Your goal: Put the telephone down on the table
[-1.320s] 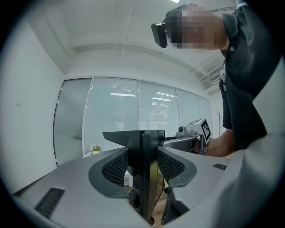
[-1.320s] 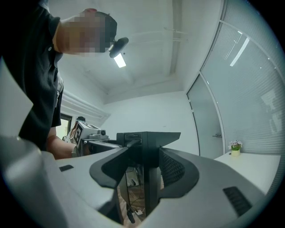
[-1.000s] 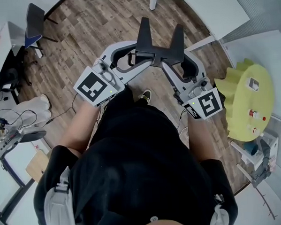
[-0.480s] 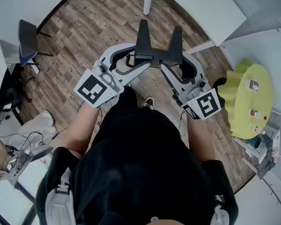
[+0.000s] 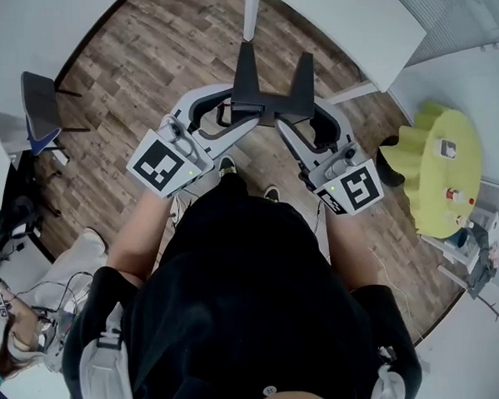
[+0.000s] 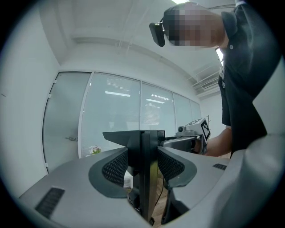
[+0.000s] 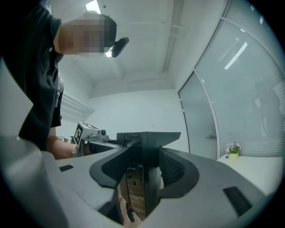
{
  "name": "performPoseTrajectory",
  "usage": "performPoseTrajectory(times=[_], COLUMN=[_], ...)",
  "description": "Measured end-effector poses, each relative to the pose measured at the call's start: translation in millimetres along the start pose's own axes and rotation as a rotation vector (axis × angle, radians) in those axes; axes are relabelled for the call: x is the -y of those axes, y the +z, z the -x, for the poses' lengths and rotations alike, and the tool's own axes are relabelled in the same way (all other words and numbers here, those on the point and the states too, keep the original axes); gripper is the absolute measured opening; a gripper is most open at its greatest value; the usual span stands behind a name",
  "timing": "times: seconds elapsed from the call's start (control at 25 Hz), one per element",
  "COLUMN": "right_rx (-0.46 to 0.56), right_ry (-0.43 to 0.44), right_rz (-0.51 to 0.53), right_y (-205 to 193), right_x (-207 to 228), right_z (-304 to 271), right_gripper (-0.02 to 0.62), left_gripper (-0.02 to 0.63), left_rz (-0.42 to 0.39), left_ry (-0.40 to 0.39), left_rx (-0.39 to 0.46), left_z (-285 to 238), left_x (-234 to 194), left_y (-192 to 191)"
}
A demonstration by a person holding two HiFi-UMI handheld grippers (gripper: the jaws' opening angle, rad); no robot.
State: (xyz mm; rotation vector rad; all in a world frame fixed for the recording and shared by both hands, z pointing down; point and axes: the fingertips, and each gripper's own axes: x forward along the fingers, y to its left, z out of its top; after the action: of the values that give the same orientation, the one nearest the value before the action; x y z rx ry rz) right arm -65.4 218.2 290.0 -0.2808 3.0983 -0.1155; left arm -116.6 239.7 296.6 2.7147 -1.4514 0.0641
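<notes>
a wooden floor [image 5: 142, 67] fills most of the head view. a white table [image 5: 348, 18] sits at its upper right, and a low yellow stand [image 5: 448, 176] is at the right edge. the black telephone [image 5: 271, 93] is up in the air in front of the person, over the floor and short of the table. its two prongs point toward the top of that view. the left tool [image 6: 142, 167] and the right tool [image 7: 143, 167] each clamp one end of it, jaws spread wide, pads pressed against its sides.

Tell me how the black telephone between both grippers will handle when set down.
Probably rigid: the telephone spans left gripper and right gripper without sagging. Its two long prongs could make it tippy once set down. Its smooth black surface may slip in the jaws.
</notes>
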Motion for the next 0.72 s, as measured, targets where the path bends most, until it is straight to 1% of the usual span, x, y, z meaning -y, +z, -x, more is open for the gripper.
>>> performPoseTrajectory(times=[0.12, 0.32, 0.52, 0.72], right_rx=[-0.001, 0.005, 0.007, 0.007], right_ry=[-0.021, -0.047, -0.047, -0.037], right_rz=[0.002, 0.001, 0.004, -0.001], right_y=[-1.5, -1.9, -0.8, -1.9], right_x=[3.4, 10.8, 19.2, 36.2], right_z=[-13.8, -29.2, -34.7, -44.0], right_gripper=[0.226, 0.225, 0.225, 0.226], left_gripper=[0.212, 0.211, 0.212, 0.212], left_rz=[-0.004, -0.008, -0.008, -0.009], left_ry=[-0.024, -0.050, -0.056, -0.045], left_rx=[-0.011, 0.001, 0.005, 0.002], left_z=[2.4, 0.7, -5.1, -16.3], left_x=[-15.6, -33.8, -42.3, -57.3], left_y=[-2.7, -0.9, -0.2, -0.8])
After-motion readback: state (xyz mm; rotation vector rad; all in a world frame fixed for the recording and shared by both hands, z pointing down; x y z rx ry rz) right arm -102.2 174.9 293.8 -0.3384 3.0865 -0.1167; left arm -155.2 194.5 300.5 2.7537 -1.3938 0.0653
